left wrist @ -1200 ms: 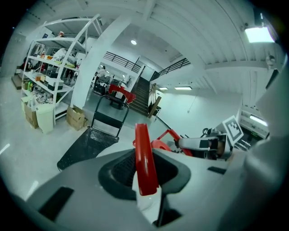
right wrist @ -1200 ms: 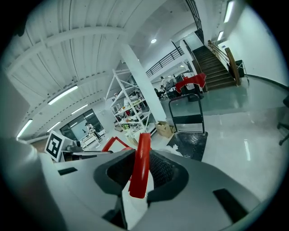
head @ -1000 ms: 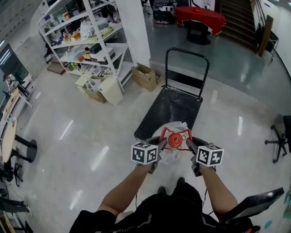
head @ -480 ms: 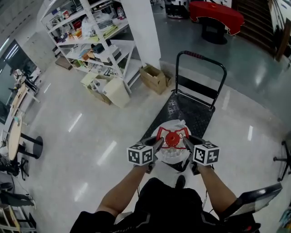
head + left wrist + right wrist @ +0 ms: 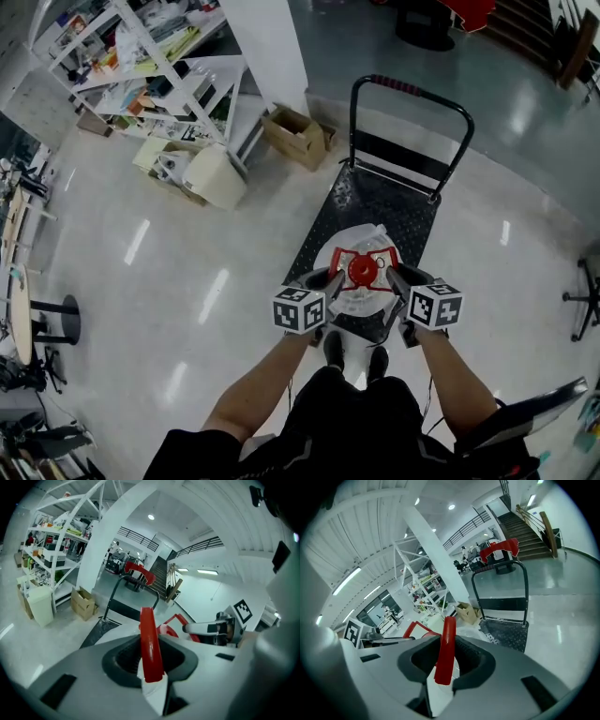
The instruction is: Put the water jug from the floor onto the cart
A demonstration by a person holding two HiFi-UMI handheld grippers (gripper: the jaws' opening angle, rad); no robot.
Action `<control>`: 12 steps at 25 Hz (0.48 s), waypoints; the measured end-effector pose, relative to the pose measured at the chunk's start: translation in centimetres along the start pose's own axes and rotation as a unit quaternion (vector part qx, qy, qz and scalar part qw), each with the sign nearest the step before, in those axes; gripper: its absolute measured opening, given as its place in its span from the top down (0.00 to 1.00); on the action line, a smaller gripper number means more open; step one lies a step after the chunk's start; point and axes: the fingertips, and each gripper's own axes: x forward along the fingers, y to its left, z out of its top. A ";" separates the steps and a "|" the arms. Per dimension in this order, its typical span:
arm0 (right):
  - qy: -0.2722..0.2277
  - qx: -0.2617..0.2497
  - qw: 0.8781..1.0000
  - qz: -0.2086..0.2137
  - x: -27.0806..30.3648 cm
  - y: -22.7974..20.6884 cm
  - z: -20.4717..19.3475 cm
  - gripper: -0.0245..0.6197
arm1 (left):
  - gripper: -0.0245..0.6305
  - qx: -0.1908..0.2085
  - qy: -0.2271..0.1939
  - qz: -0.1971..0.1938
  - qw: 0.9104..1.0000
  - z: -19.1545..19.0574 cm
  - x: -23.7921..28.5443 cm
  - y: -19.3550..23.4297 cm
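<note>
Jug (image 5: 360, 292) hangs over the near end of the cart (image 5: 375, 202), red cap up, pale plastic bunched around its top. Cannot tell if its base touches the deck. Red handle (image 5: 362, 259) frames the cap, one bar out to each side.

Left tool (image 5: 328, 281) is clamped on the left bar of the handle; in the left gripper view the red bar sits upright between the dark pads, pinched. Right tool (image 5: 392, 279) is clamped on the right bar; the right gripper view shows the same, red bar pressed between its pads. Both tools point forward and down, marker cubes near the person, arms stretched out from the bottom of the head view.

Cart has a dark tread-plate deck, and its black push bar (image 5: 412, 92) stands at the far end. Shoes (image 5: 334, 349) are on the floor (image 5: 187, 281) just near the cart's near edge. Glossy pale floor all round.

Far left: open box (image 5: 295, 136) by a white pillar (image 5: 267, 47), then white shelving (image 5: 159, 56) full of clutter, more boxes at its foot.
</note>
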 end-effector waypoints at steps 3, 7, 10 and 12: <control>0.009 0.006 1.000 -0.009 2.8 -1.8 -0.8 0.82 | 0.85 0.004 0.021 0.000 1.000 -0.7 2.6 2.3; 0.032 0.009 0.999 -0.017 7.3 -4.9 -2.7 0.81 | 0.85 0.001 0.045 0.009 0.999 -2.5 6.6 6.2; 0.048 0.015 0.998 -0.030 9.7 -6.7 -5.1 0.82 | 0.85 -0.009 0.065 0.012 0.998 -4.8 8.8 8.3; 0.052 0.016 0.998 -0.033 11.2 -7.5 -6.2 0.81 | 0.85 -0.018 0.073 0.016 0.997 -5.8 9.8 9.6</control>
